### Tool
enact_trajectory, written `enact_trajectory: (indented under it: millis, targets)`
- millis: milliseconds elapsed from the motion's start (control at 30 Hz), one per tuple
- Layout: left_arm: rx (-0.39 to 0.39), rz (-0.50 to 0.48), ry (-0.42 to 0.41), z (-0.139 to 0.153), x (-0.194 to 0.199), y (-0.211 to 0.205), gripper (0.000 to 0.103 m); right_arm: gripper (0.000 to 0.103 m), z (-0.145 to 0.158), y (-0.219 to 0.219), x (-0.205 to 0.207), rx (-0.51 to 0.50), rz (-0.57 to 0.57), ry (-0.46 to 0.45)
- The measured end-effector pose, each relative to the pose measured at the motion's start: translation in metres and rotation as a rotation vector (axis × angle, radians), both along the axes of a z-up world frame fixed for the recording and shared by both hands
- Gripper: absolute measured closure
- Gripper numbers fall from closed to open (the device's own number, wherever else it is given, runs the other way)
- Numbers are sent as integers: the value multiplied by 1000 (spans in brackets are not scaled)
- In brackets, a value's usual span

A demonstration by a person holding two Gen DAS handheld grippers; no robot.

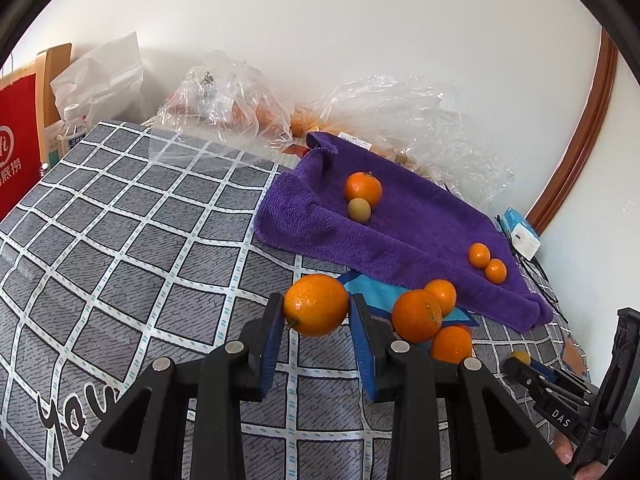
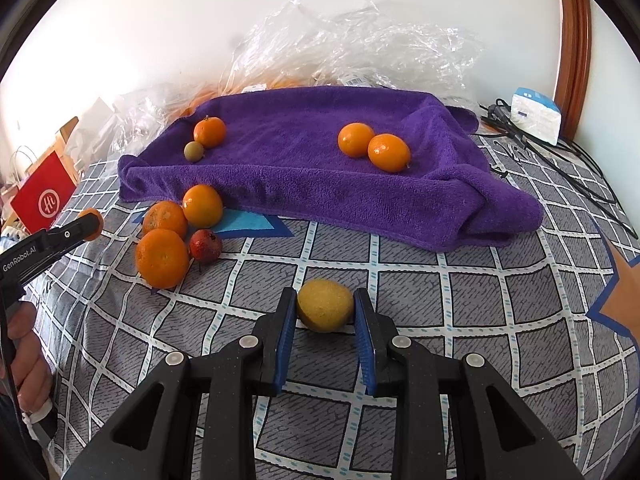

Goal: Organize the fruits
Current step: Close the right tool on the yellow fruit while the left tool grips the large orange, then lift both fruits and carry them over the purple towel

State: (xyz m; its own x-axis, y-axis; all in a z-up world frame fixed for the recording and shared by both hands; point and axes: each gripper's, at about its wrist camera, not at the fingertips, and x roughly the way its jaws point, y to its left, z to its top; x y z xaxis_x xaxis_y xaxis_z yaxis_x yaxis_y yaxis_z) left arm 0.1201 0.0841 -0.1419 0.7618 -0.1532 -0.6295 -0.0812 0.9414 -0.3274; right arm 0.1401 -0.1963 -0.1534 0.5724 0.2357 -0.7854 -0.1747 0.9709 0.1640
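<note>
Round orange citrus fruit (image 1: 316, 305) is clamped btwn the blue pads of left gripper (image 1: 317, 309), above the grey checked cloth (image 1: 140, 240). Right gripper (image 2: 325, 312) grips a small yellow-brown round fruit (image 2: 325, 310) resting on that cloth. Nearby: three loose oranges (image 2: 162, 258) w/ a small red fruit (image 2: 205, 246) just beside, in front of the rumpled purple towel (image 2: 304, 184) carrying more fruit. Crinkled clear plastic bags (image 2: 360, 52) behind.

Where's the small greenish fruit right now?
In the right wrist view, the small greenish fruit sits on the purple towel, upper left, touching a stemmed orange.
</note>
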Motion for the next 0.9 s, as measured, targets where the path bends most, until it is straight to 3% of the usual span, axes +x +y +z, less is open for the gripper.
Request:
enact_trajectory:
  millis: [400, 567, 900]
  targets:
    - [-16, 13, -35, 6, -4, 5, 72, 75, 2, -10, 0, 29, -50, 6]
    - [-13, 23, -57, 20, -3, 8, 72, 75, 20, -14, 0, 38, -68, -23]
    - [32, 16, -93, 66, 49, 0, 72, 75, 61, -12, 54, 1, -84, -110]
